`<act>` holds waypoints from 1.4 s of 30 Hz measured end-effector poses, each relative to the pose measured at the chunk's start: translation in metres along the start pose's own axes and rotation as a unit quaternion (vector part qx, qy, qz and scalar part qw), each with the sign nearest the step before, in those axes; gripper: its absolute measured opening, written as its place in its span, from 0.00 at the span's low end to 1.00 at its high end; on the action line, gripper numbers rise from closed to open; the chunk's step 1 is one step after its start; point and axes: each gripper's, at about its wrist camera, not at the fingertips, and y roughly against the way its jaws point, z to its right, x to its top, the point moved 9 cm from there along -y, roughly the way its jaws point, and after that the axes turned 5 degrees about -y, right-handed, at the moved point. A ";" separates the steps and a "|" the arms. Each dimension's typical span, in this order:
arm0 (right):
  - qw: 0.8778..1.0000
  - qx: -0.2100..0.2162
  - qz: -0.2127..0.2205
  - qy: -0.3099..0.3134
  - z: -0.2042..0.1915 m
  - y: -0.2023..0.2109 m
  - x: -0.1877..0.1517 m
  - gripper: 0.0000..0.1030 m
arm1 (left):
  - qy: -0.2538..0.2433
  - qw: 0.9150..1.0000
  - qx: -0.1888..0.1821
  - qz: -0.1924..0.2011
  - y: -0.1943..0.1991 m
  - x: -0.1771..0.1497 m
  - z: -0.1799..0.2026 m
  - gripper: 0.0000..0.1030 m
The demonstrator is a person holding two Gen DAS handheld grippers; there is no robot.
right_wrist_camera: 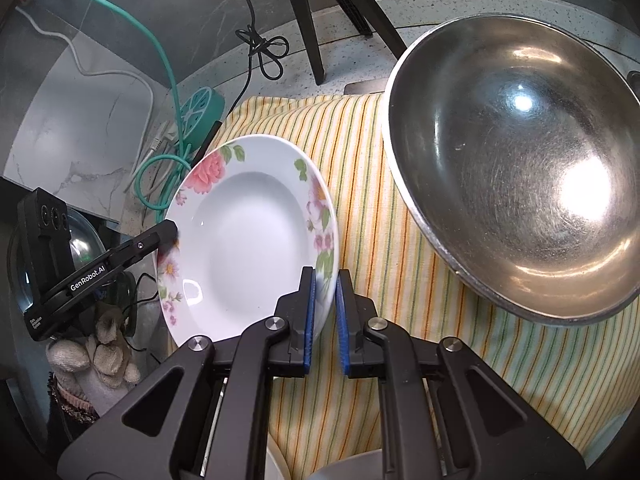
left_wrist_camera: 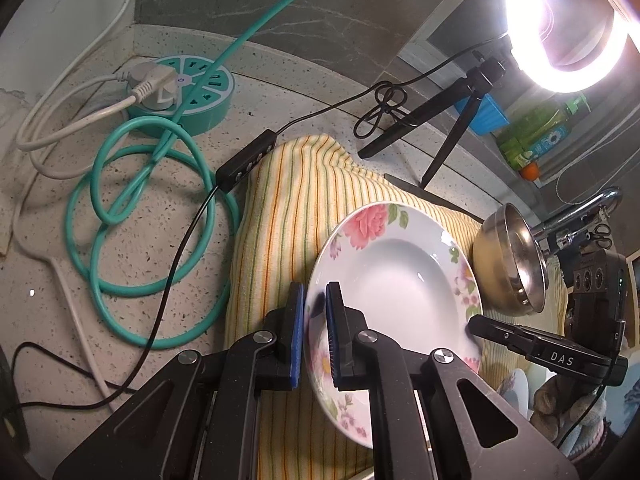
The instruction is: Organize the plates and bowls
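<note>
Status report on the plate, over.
Left hand-held gripper and right hand-held gripper shut on white floral plate. Steel bowl beside it.

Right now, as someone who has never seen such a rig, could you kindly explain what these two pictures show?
A person holds a two-finger clamp in each hand, each with a camera looking along its fingers, one picture per hand. The left gripper and the right gripper are both shut on opposite rims of the same flowered plate. It sits over a striped cloth on a speckled counter. A steel bowl rests beside it. A teal power hub and a ring light stand behind.
</note>
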 end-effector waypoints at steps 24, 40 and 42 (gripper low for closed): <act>0.999 0.019 0.039 -0.002 0.018 0.088 -0.044 0.10 | -0.008 0.998 -0.059 0.030 0.049 -0.037 0.076 0.09; 0.996 -0.002 0.054 -0.067 0.089 0.142 -0.121 0.10 | -0.063 0.993 -0.100 -0.011 0.041 -0.095 0.155 0.09; 0.996 -0.006 0.055 -0.073 0.097 0.145 -0.129 0.10 | -0.066 0.992 -0.104 -0.020 0.037 -0.102 0.161 0.09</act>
